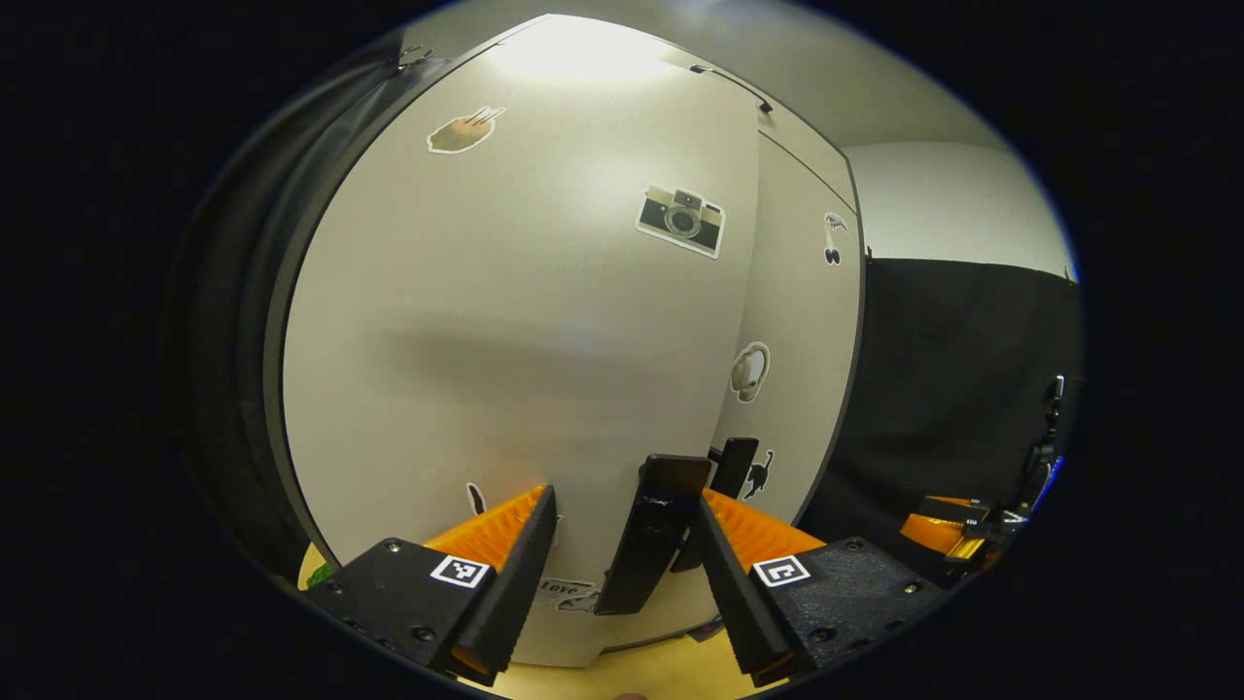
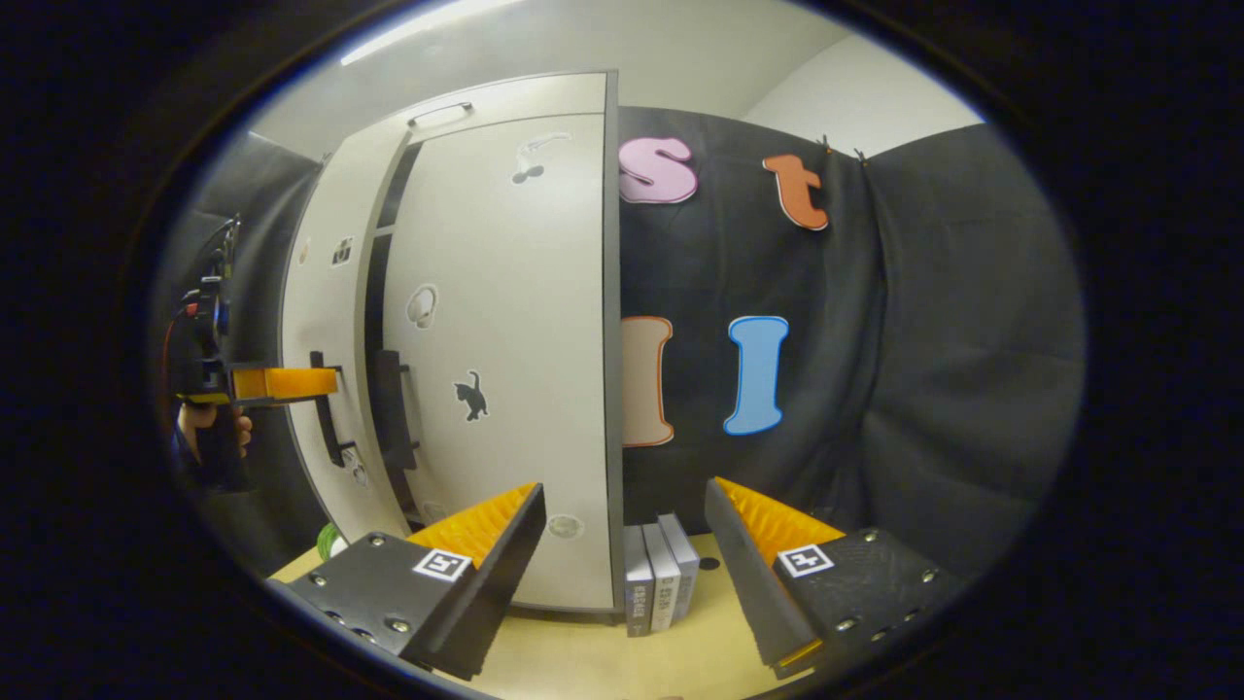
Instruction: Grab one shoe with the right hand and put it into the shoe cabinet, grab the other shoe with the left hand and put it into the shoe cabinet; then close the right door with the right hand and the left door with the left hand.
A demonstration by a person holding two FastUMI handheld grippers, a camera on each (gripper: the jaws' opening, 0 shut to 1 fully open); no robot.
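Note:
The pale shoe cabinet's left door (image 1: 505,340) looms close in the left gripper view, its edge standing a little proud of the right door (image 1: 797,321). My left gripper (image 1: 627,501) is open, with the left door's black handle (image 1: 651,535) between its fingers, nearer the right one. In the right gripper view the right door (image 2: 505,340) looks shut and a dark gap separates it from the left door (image 2: 326,292). There a hand (image 2: 209,428) holds the left gripper (image 2: 282,382) at the left handle (image 2: 326,413). My right gripper (image 2: 624,491) is open, holding nothing, before the cabinet's right edge.
Three upright books (image 2: 661,574) stand on the light wooden tabletop (image 2: 603,661) beside the cabinet's right side. The black booth cloth (image 2: 923,369) hangs behind. The right door's handle (image 2: 389,408) juts out. The right gripper (image 1: 957,530) shows at the far right.

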